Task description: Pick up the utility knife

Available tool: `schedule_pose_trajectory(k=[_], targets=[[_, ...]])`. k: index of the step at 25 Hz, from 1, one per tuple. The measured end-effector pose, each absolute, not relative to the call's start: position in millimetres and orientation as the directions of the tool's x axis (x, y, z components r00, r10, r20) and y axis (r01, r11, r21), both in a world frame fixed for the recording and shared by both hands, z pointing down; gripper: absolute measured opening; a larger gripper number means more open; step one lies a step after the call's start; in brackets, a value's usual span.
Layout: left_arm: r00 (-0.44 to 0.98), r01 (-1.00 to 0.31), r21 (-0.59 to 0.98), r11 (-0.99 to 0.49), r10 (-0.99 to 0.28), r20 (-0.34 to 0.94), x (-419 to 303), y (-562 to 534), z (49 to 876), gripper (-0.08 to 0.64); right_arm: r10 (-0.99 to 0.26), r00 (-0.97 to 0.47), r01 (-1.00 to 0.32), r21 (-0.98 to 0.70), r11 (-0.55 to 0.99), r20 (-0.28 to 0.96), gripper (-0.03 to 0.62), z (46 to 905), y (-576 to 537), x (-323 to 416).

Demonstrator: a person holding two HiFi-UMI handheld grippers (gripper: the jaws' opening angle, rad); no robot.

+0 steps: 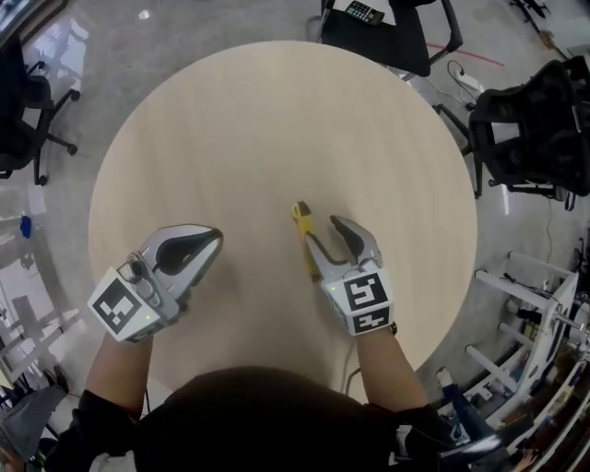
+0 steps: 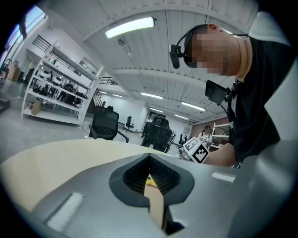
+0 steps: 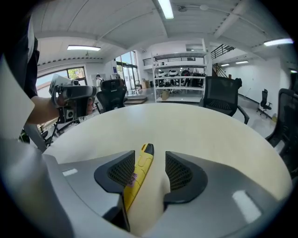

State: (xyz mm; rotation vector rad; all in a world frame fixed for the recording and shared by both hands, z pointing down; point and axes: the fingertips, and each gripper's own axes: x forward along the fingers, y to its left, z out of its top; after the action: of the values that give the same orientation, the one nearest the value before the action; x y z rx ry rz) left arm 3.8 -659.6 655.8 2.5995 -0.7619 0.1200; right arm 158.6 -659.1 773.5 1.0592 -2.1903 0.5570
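A yellow utility knife (image 1: pixel 302 232) with a black tip lies flat on the round pale wooden table (image 1: pixel 277 120), right of centre. My right gripper (image 1: pixel 324 236) is low over the table, open, with its jaws on either side of the knife. In the right gripper view the knife (image 3: pixel 139 169) runs between the pads, close against the left one, with a clear gap to the right one. My left gripper (image 1: pixel 214 240) hovers over the table's left front with its jaws together and nothing in them; the left gripper view shows its pads (image 2: pixel 139 174) meeting.
Black office chairs stand round the table: one at the left (image 1: pixel 28 111), one at the back (image 1: pixel 396 28), one at the right (image 1: pixel 535 129). A white rack (image 1: pixel 525 323) is at the right front. The person's torso is at the table's near edge.
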Motion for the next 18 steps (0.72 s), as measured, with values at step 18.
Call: schedule_pose_trajectory(k=[18], targets=[[0.870, -0.493, 0.391, -0.777, -0.454, 0.193, 6, -660, 694, -0.006, -0.479, -0.515, -0.766, -0.131, 0.630, 0.711, 0.140, 797, -657, 124]])
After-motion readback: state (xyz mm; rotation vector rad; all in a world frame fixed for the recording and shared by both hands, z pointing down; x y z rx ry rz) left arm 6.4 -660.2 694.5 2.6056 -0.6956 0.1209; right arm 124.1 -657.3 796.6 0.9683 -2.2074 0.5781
